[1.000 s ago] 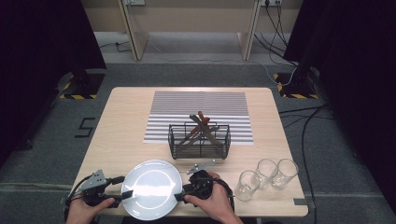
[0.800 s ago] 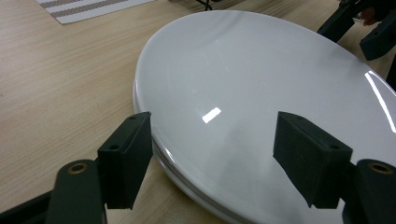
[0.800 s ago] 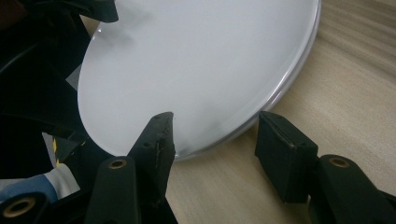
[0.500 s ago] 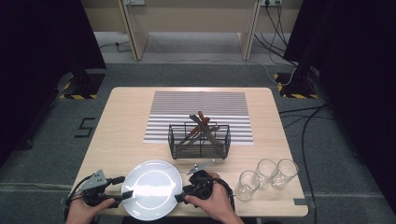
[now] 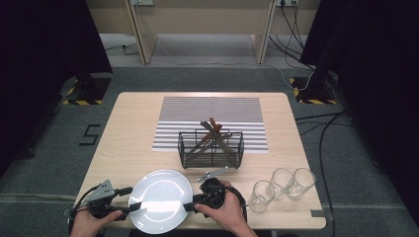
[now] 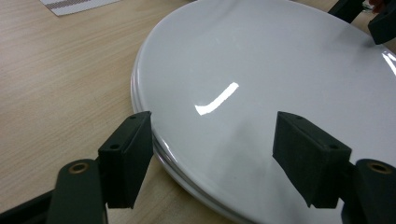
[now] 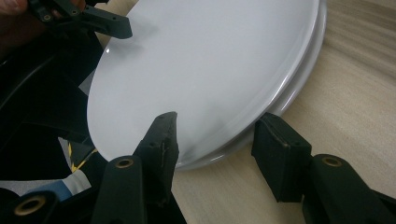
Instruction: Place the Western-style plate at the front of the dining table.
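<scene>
A stack of white plates (image 5: pixel 160 200) is seen at the near edge of the wooden table (image 5: pixel 128 133), between the two grippers. In the gripper views a second rim is visible under the top plate, so more than one plate is stacked there.

The left gripper (image 5: pixel 126 210) is held at the left rim of the stack. Its jaws are spread: in the left gripper view one pad (image 6: pixel 128 156) is placed outside the rim, over the table, and the other pad (image 6: pixel 308 156) is placed above the plate surface. No pressing on the plate is seen.

The right gripper (image 5: pixel 190 206) is held at the right rim. Its jaws have just been closing a little, but they are also spread; the rim of the stack is found between them, with one pad (image 7: pixel 161 149) over the top plate and the other (image 7: pixel 280 156) beside the lower rim. A firm pinch is not shown (a small gap seems to remain).

Behind the stack a black wire basket (image 5: pixel 211 148) is standing on the striped mat (image 5: pixel 210 121), with wooden-handled utensils (image 5: pixel 215 133) leaning in it. Just in front of the basket a small metal utensil (image 5: pixel 215 173) is lying on the table, near the right gripper. To the right, three empty glasses (image 5: pixel 281 185) are grouped close together, apart from the plates.
</scene>
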The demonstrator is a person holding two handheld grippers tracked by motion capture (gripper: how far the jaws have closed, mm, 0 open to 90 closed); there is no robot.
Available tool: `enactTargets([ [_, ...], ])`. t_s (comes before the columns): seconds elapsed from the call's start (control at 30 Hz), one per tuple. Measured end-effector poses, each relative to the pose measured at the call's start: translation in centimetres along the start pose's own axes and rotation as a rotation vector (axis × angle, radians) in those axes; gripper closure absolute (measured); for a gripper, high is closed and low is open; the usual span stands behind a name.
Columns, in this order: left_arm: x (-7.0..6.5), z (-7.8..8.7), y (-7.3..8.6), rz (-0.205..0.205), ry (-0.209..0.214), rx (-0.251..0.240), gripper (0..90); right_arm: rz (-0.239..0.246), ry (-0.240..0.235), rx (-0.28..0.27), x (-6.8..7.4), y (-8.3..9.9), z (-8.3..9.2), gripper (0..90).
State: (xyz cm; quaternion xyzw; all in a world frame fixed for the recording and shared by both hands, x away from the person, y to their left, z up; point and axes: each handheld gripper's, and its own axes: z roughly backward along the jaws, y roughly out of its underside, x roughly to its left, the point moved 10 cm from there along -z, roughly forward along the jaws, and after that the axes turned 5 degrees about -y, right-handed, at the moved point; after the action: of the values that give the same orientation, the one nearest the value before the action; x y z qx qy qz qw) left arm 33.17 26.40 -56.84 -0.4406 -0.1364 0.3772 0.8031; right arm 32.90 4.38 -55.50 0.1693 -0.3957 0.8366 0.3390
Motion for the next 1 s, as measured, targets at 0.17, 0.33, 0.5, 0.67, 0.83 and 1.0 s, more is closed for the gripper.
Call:
enactTargets([
  [0.17,0.0,0.0,0.1,0.005,-0.002,0.005,28.0,-0.026,-0.015,-0.017,-0.3,-0.5,0.0,50.5],
  [0.33,0.1,-0.1,0.1,0.005,-0.004,0.008,27.6,-0.043,-0.019,-0.029,-0.6,-0.8,0.0,50.9],
  [0.5,0.1,-0.1,0.1,0.009,-0.007,0.011,27.3,-0.056,-0.023,-0.039,-0.9,-1.3,0.0,51.7],
  [0.67,0.2,-0.2,0.2,0.013,-0.017,0.02,27.5,-0.069,-0.046,-0.052,-0.8,-1.8,-0.2,52.7],
  [0.83,0.2,-0.2,0.3,0.016,-0.021,0.024,28.1,-0.068,-0.057,-0.048,-0.7,-2.2,-0.9,52.9],
  [1.0,0.2,-0.4,0.3,0.02,-0.028,0.027,28.2,-0.079,-0.066,-0.042,-0.8,-2.4,-1.5,52.8],
])
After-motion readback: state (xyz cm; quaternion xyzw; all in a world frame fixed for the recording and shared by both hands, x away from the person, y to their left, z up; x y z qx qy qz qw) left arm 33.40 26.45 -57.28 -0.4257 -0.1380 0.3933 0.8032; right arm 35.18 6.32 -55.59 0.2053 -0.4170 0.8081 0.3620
